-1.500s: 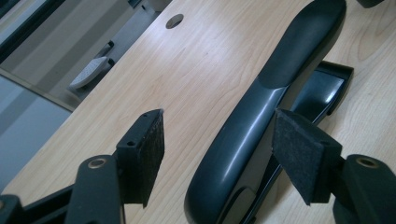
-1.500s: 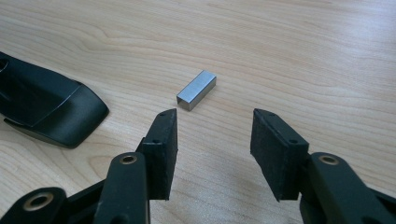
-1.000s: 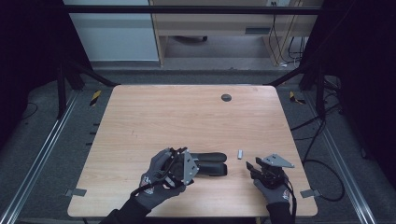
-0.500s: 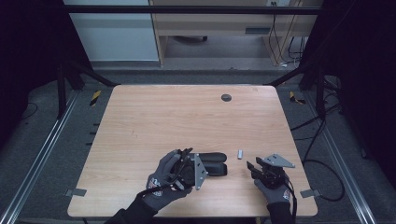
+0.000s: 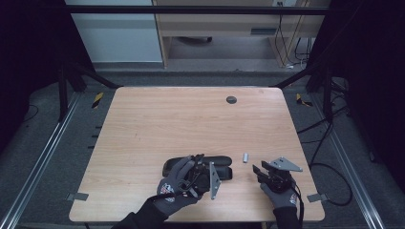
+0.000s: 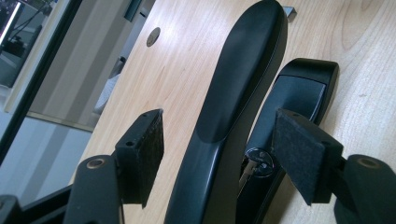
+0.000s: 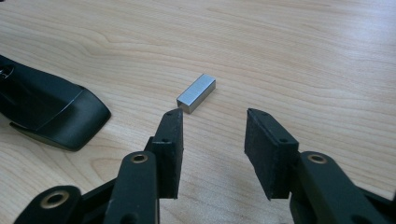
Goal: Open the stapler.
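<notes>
One black stapler (image 5: 198, 168) lies on the surface (image 5: 157, 124), near its front edge. My left gripper (image 6: 219, 149) straddles the stapler's arm, jaws wide apart, neither pad touching it. To the right lies one small metal block (image 7: 196, 93). My right gripper (image 7: 214, 140) stands open just short of that block, holding nothing.
</notes>
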Demonstrator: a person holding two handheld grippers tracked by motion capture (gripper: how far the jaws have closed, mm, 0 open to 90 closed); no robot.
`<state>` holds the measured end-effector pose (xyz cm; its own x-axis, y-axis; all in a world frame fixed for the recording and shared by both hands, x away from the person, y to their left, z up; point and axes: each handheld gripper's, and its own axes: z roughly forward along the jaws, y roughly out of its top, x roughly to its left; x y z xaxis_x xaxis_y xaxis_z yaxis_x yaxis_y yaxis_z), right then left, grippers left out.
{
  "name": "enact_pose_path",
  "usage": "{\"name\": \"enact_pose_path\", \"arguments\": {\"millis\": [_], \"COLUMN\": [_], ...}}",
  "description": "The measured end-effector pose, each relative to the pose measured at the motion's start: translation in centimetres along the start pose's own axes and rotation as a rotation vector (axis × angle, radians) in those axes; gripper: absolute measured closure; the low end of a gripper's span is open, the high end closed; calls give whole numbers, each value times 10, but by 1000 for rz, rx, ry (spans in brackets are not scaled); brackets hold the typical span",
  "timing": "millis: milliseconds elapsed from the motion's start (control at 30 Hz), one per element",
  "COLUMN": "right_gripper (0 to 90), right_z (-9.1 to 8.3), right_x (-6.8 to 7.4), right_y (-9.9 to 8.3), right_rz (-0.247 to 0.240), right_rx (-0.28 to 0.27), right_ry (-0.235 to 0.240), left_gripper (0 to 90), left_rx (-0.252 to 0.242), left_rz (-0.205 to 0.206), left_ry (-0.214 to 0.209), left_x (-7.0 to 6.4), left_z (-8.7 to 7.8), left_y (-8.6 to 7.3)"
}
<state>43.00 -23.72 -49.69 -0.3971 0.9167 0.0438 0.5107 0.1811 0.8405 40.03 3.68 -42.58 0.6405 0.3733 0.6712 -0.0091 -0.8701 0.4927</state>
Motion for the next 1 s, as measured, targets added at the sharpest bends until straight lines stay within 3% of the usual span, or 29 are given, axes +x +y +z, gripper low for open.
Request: {"name": "enact_pose_path", "arguments": {"millis": [467,1000], "right_gripper": [707,864], "right_z": [0,0], "right_x": [4,9], "right_y": [0,0], "right_rz": [-1,-20], "right_rx": [12,24], "right_ry": [37,77], "left_gripper": [335,350], "left_rx": [26,61], "left_rz": [67,104], "left_ry": [14,12], "left_x": [-9,-14], "left_z": [15,32], "left_y": [10,16]}}
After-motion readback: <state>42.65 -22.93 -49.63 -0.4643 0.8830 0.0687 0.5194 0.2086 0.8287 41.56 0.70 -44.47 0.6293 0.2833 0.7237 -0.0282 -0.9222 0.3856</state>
